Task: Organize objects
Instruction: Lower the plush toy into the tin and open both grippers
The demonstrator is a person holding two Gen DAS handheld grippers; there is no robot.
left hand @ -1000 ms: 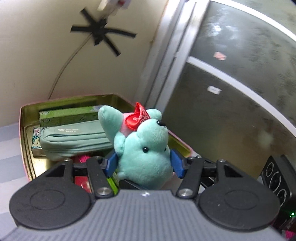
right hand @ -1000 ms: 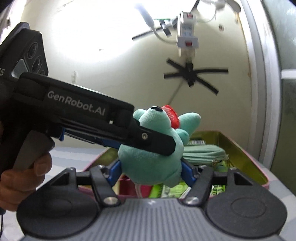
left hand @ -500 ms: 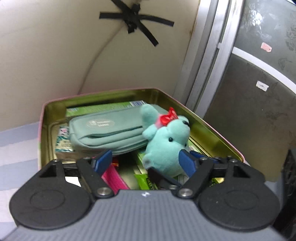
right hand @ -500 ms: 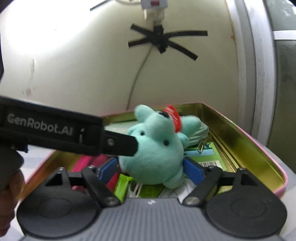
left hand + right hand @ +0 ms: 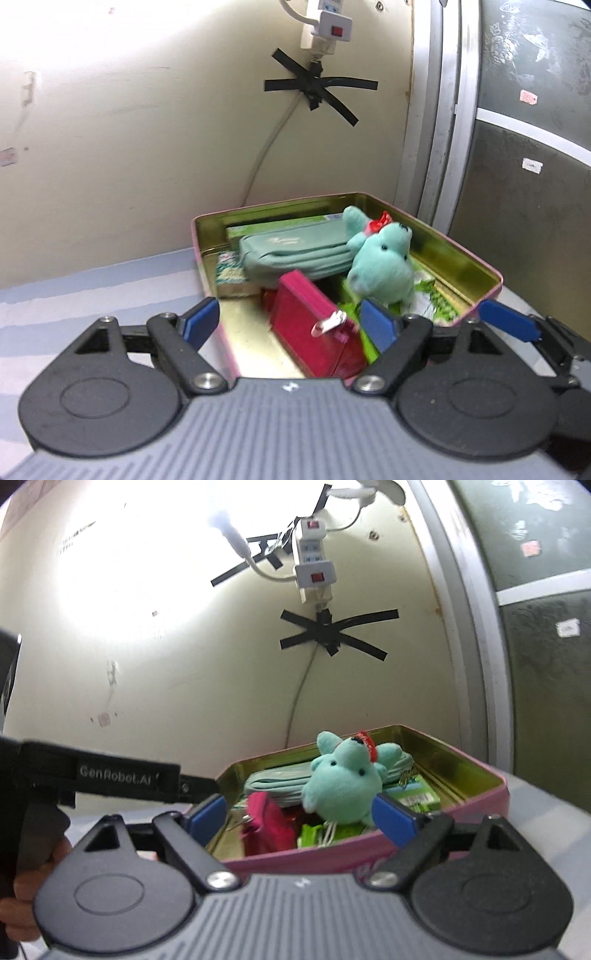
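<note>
With both jaws just spread wide and holding nothing, left gripper (image 5: 288, 323) and right gripper (image 5: 299, 814) short of the tin's near rim (image 5: 332, 860). Teal plush toy (image 5: 341, 784) inside, against teal pouch (image 5: 295, 253), behind tilted pink case (image 5: 314, 328); wall close behind.

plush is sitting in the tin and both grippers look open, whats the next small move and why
Probably draw both grippers back from the tin. The teal plush rests inside it, on the pouch and packets, and the jaws of the left gripper and right gripper have just been opening; neither touches it.
</note>
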